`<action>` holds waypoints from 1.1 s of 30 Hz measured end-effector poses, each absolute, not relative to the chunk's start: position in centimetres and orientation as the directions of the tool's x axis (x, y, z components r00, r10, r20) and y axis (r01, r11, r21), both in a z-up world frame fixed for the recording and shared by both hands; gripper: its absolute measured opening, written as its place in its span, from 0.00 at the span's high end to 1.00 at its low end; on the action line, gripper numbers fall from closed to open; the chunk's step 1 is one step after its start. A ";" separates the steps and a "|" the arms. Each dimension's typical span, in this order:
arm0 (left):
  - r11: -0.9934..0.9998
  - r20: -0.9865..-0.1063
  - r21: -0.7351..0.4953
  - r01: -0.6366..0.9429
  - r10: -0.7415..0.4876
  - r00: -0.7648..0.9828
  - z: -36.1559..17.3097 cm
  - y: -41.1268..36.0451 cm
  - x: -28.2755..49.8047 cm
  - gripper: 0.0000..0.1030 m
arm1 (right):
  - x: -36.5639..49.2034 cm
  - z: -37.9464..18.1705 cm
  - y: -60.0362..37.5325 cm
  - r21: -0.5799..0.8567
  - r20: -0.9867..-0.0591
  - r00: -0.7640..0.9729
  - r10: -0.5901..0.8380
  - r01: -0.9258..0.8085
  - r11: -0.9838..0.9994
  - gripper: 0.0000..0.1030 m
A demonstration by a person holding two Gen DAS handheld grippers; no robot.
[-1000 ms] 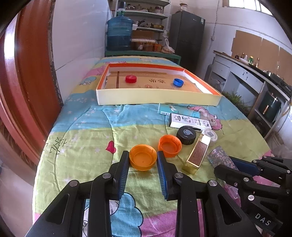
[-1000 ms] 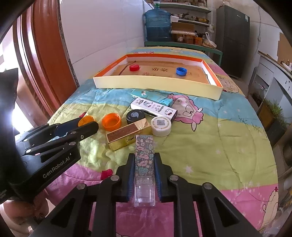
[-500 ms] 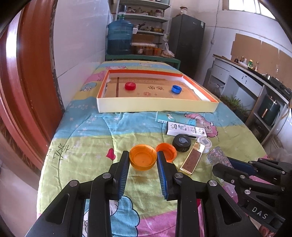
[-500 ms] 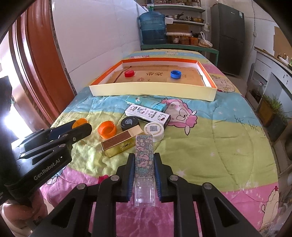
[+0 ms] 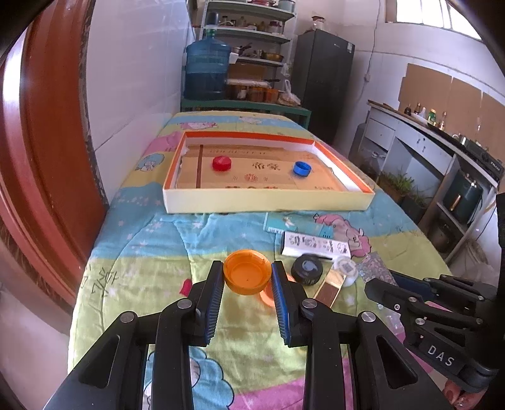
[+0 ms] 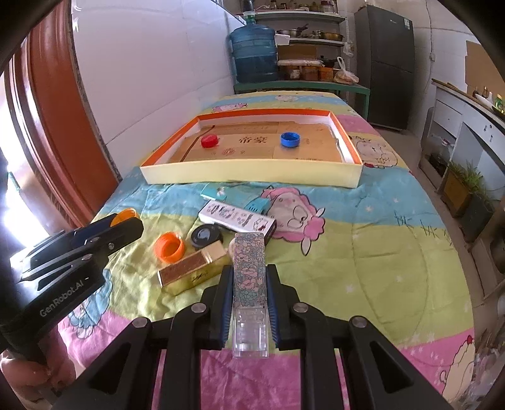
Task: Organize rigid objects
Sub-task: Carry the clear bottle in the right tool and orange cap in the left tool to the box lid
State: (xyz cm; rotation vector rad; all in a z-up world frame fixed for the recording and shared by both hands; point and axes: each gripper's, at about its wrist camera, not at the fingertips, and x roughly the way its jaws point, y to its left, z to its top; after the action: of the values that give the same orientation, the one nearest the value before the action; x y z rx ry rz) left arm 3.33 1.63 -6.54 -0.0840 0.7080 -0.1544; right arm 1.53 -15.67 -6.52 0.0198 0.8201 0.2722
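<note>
While lifted, orange cap between left fingers, touching both.

Kitchen-type room, daylight. White wall on the left with a red-brown wooden door frame beside it. Work surface is a table under a cartoon-print quilt in pink, blue and yellow-green. At the far end: green bench carrying a blue water jug and jars, open shelving with pots above it, dark fridge just beside. Right side: white counter with drawers, bottles on top, cardboard sheets on the wall behind. High window, bright.
</note>
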 end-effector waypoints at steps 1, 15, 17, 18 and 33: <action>0.985 -0.639 -0.128 0.112 -0.169 0.751 -6.4 1.6 3.4 0.70 | 1.8 -6.4 -15.7 0.122 -0.717 0.652 0.246 -0.231 0.965 0.81; 0.983 -0.631 -0.140 0.123 -0.184 0.754 -4.6 0.9 6.9 0.70 | 4.9 -4.8 -16.5 0.120 -0.689 0.683 0.242 -0.222 0.968 0.81; 0.982 -0.627 -0.135 0.128 -0.185 0.757 -4.4 0.7 7.4 0.70 | 5.7 -4.6 -16.8 0.124 -0.686 0.687 0.242 -0.217 0.968 0.81; 0.982 -0.623 -0.134 0.130 -0.185 0.760 -4.2 0.5 7.7 0.70 | 5.9 -4.6 -16.8 0.125 -0.684 0.688 0.242 -0.217 0.968 0.81; 0.976 -0.570 -0.159 0.151 -0.215 0.793 -0.6 -0.8 12.9 0.70 | 10.8 -2.5 -17.7 0.095 -0.662 0.718 0.216 -0.205 0.974 0.81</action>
State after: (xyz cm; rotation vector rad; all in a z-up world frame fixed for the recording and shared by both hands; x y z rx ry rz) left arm 12.85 -0.82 -0.55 -0.1072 0.6254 -0.1971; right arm 10.84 -17.66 -2.48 0.0155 0.7337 0.2326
